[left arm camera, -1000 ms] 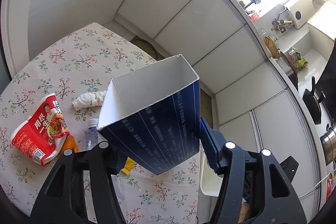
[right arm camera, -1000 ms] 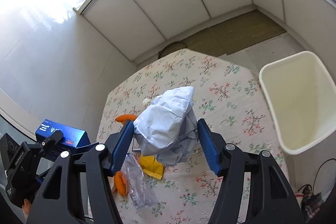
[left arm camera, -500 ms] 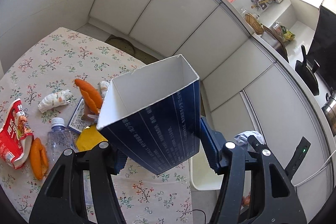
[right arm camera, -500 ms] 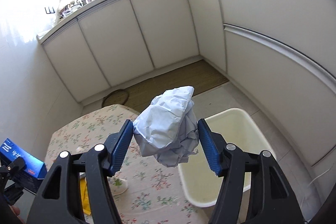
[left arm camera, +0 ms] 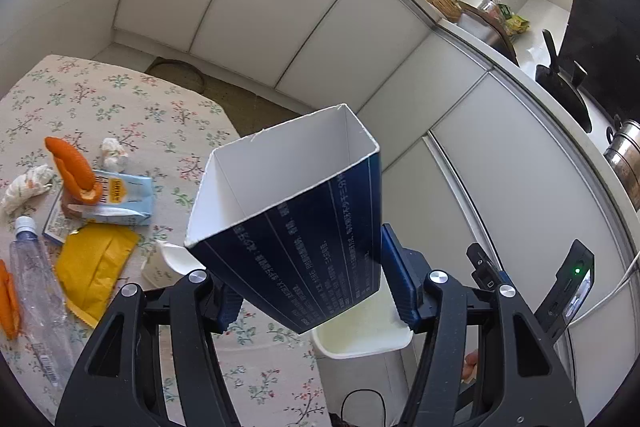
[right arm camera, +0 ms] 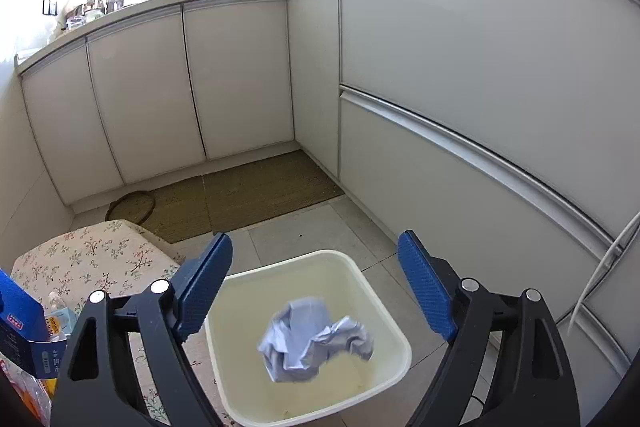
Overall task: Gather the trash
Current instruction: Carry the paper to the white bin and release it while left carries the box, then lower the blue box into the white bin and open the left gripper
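Note:
In the right wrist view my right gripper [right arm camera: 316,285] hangs over the cream bin [right arm camera: 240,291] on the floor, its jaws opening. A crumpled pale blue paper wad [right arm camera: 312,339] is free of the blue pads and lies or falls inside the bin. My left gripper [left arm camera: 312,291] is shut on a dark blue open carton [left arm camera: 296,235], its white inside facing the camera. That carton [right arm camera: 20,331] also shows at the lower left of the right wrist view. The bin's rim [left arm camera: 360,347] peeks out below the carton beside the table.
A floral-cloth table [left arm camera: 132,107] carries orange peels [left arm camera: 74,167], a clear plastic bottle [left arm camera: 36,291], a yellow packet [left arm camera: 94,263], a pale blue wrapper [left arm camera: 124,195], white tissue wads [left arm camera: 24,187] and a white cup [left arm camera: 168,263]. White cabinets [right arm camera: 460,87] and a brown mat [right arm camera: 248,195] lie beyond.
The right gripper swung from above the table to over the bin and let go of the paper wad, which dropped into it. The left gripper carried the carton rightward toward the bin.

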`<state>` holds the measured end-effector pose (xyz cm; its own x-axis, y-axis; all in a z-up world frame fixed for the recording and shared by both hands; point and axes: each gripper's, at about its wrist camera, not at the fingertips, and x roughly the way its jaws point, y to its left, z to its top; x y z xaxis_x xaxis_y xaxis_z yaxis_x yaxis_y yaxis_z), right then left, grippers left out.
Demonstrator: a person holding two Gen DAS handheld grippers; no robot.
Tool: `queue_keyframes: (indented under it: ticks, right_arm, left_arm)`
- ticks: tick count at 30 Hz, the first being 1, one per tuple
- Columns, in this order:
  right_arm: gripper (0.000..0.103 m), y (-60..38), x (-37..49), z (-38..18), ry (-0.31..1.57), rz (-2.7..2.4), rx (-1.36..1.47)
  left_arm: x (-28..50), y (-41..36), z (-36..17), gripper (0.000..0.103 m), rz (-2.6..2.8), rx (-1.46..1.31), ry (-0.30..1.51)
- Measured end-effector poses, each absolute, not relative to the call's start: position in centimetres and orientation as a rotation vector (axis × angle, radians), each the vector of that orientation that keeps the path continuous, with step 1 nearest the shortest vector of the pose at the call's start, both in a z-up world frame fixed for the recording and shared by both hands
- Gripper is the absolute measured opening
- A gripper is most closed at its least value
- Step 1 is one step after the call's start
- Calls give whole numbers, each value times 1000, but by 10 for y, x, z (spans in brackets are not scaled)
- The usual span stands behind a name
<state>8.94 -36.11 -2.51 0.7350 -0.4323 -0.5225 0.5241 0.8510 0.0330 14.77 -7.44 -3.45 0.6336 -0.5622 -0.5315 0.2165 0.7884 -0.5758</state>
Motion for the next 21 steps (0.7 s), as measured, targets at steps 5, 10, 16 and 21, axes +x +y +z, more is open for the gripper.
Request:
queue_keyframes:
  ticks: [5, 10, 16, 21]
  right_arm:
    - [88, -382, 75, -17, 491, -582, 164]
    - [90, -413, 61, -17, 486, -629, 198]
    - [90, -440, 51, -21, 507, -678, 203]
    - [90, -456, 49, -27, 544, -702, 216]
  left_arm:
    - [149, -123, -39, 58, -530, -444, 758]
    - [155, -164, -49, 58, -580, -398, 780]
    - [163, -203, -66, 58, -637, -346, 806]
    - [167, -227, -80, 62, -678, -308, 833]
